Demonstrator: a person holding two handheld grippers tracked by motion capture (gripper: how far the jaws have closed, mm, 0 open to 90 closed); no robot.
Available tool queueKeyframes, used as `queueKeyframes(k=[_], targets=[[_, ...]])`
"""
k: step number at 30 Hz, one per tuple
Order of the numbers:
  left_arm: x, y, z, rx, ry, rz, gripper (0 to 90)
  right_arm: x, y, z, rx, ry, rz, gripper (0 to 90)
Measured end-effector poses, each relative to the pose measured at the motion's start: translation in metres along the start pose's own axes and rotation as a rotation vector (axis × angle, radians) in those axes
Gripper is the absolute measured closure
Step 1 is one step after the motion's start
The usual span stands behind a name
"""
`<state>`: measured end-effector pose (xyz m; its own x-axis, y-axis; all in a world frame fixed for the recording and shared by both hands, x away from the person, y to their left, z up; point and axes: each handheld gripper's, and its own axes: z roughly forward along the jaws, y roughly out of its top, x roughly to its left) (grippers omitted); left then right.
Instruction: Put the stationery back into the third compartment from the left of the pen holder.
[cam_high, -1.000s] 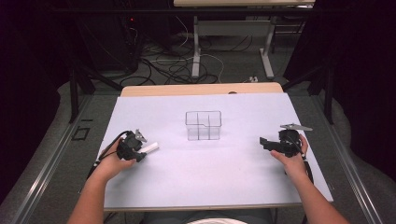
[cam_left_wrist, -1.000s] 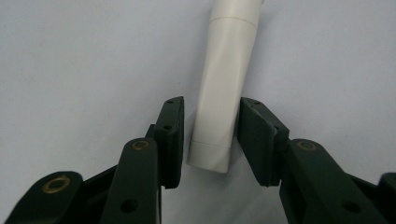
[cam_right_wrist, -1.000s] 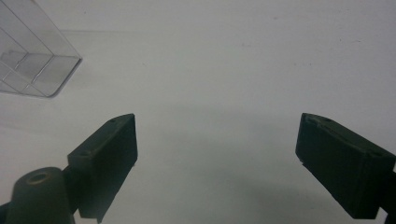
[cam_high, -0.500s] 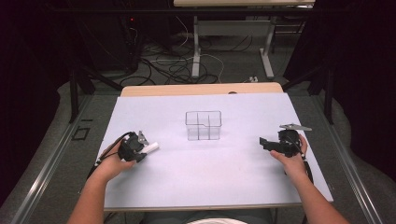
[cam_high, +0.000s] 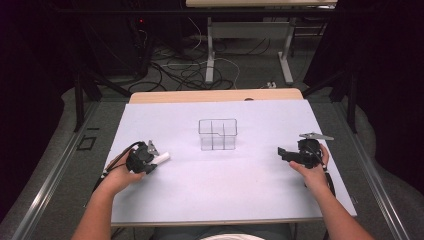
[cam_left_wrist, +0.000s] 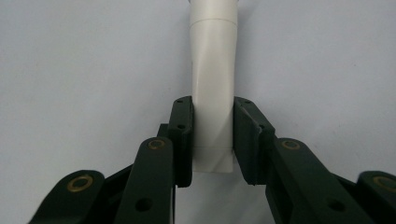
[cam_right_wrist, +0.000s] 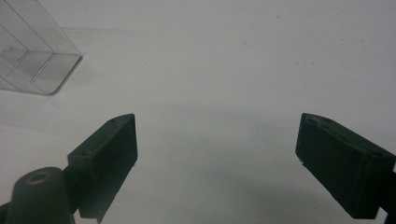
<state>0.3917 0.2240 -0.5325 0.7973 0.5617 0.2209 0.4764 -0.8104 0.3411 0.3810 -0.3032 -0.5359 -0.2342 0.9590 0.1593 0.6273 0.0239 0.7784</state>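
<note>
The white tube (cam_left_wrist: 213, 88) is held in the left gripper (cam_high: 150, 161), with both jaws pressed on its flat crimped end and its capped end pointing away ahead of the jaws; it is seen low over the tabletop (cam_high: 225, 190). The clear box (cam_high: 217, 134) with its compartments stands ahead of this gripper and to its right, well apart from it. The right gripper (cam_right_wrist: 217, 154) is wide open and holds nothing, and the box corner (cam_right_wrist: 42, 65) is seen ahead of it to the left. Several risks can be judged from here. The tube is gripped only near its tail, so the long free part could swing or slip down between the jaws if the hand is turned quickly. The soft body appears already squeezed, so more pressure could deform it. If the tube is carried to the box, its cap could strike the thin wall and push the light box across the tabletop, because nothing steadies it.
</note>
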Motion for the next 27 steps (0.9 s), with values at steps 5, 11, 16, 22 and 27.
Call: queueKeyframes(k=[5,11,16,22,27], targets=[[0.001,0.0,0.0,-0.005,0.005,-0.008,70.5,0.0,0.0,0.0,-0.001,0.0,-0.001,12.3],[0.002,-0.002,0.0,-0.015,0.008,-0.03,70.6,0.0,0.0,0.0,-0.001,0.001,-0.001,12.3],[0.004,-0.003,-0.001,-0.043,0.004,-0.07,70.7,0.0,0.0,0.0,0.0,0.001,-0.001,12.3],[0.004,-0.001,-0.005,-0.113,0.008,-0.14,70.7,0.0,0.0,0.0,0.0,0.001,0.0,12.3],[0.004,0.001,-0.01,-0.166,0.013,-0.179,70.7,0.001,0.0,0.0,0.0,0.002,-0.001,12.3]])
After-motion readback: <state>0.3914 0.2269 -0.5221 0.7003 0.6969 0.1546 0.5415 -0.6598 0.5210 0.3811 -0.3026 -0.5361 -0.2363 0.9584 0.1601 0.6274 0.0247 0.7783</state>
